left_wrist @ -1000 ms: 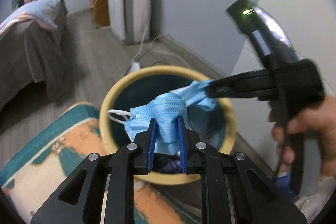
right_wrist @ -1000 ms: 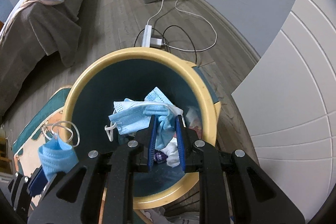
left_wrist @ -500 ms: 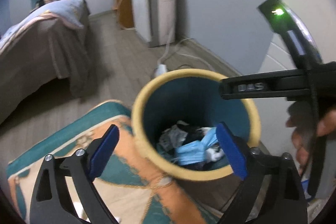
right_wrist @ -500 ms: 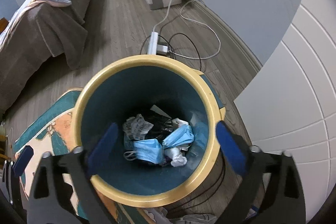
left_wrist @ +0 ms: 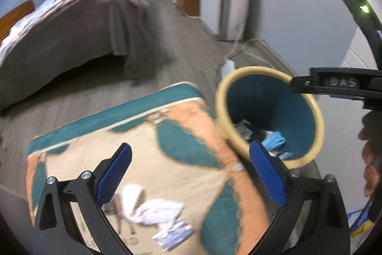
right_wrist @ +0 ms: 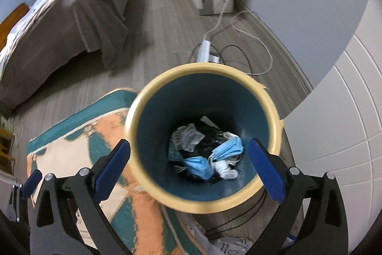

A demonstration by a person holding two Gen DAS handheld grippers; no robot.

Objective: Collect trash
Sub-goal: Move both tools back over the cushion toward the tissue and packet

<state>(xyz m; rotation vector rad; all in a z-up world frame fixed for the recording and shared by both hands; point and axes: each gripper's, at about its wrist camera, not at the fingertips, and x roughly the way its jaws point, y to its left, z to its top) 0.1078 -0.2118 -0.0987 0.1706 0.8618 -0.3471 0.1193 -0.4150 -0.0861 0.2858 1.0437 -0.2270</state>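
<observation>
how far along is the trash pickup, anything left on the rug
Done: two blue masks lie in the bin. In hand: nothing; left hand-held gripper and right hand-held gripper are open, empty. Left: white tissue and a wrapper on the rug.

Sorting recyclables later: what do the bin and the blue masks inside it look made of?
Bin: probably moulded plastic, smooth cream rim, teal matte inside. Blue masks: thin nonwoven fabric by the look, pleated and crumpled, with white ear loops.

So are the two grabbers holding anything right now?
No. The left gripper and right gripper are both open and empty; the blue masks lie inside the bin.
</observation>
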